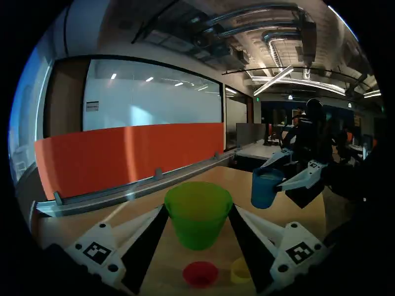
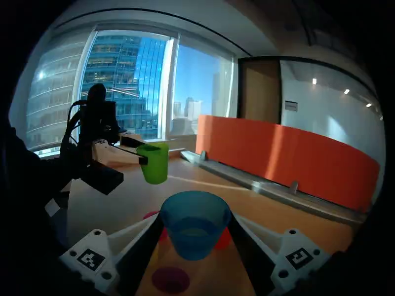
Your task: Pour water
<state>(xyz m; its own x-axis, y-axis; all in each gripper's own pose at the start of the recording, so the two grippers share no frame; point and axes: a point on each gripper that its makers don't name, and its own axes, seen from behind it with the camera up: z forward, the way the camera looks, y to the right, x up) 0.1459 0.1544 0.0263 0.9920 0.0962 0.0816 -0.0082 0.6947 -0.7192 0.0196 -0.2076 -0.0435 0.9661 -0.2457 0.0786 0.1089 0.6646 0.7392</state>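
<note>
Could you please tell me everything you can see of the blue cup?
The blue cup is a translucent, plastic-looking tumbler, wider at its open rim than at its base. It is held upright above the wooden table, pinched on both sides by the right gripper's fingers. A lighter band inside suggests water partway up. In the left gripper view it hangs right of the green cup, apart from it.
</note>
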